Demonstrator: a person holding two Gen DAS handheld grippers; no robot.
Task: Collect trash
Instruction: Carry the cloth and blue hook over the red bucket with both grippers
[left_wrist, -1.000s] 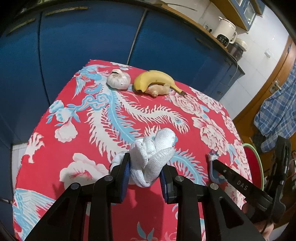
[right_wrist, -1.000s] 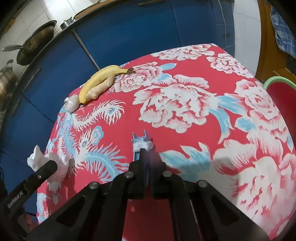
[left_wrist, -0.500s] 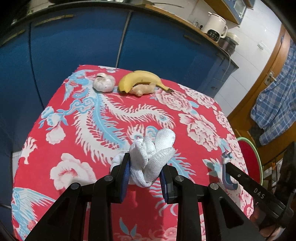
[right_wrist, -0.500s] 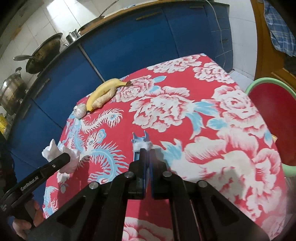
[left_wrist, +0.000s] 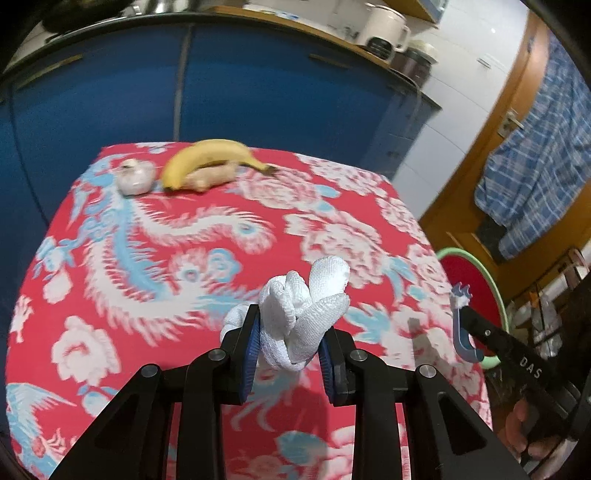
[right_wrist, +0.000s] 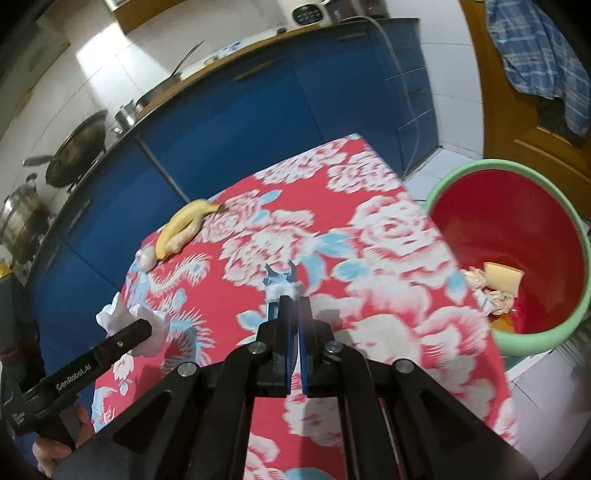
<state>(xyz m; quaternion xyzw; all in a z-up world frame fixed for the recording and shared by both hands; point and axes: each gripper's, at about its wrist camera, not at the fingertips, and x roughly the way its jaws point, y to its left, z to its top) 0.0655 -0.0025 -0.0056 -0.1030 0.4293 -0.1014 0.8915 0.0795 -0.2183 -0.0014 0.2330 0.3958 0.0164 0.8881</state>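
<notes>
My left gripper (left_wrist: 290, 325) is shut on a crumpled white cloth glove (left_wrist: 306, 310) and holds it above the red flowered tablecloth (left_wrist: 184, 258). It shows too in the right wrist view (right_wrist: 129, 321). My right gripper (right_wrist: 293, 306) is shut on a small blue plastic piece with white fluff (right_wrist: 282, 282), also seen in the left wrist view (left_wrist: 461, 328). A red bin with a green rim (right_wrist: 517, 336) stands on the floor right of the table, with paper scraps and a yellow block inside.
A banana (left_wrist: 210, 155), a piece of ginger (left_wrist: 210, 177) and a garlic bulb (left_wrist: 135, 179) lie at the table's far edge. Blue cabinets (left_wrist: 221, 92) stand behind. A wooden door with a checked cloth (left_wrist: 535, 155) is at right.
Both grippers have lifted and swung right with their loads. The red bin has come into fuller view beside the table.
</notes>
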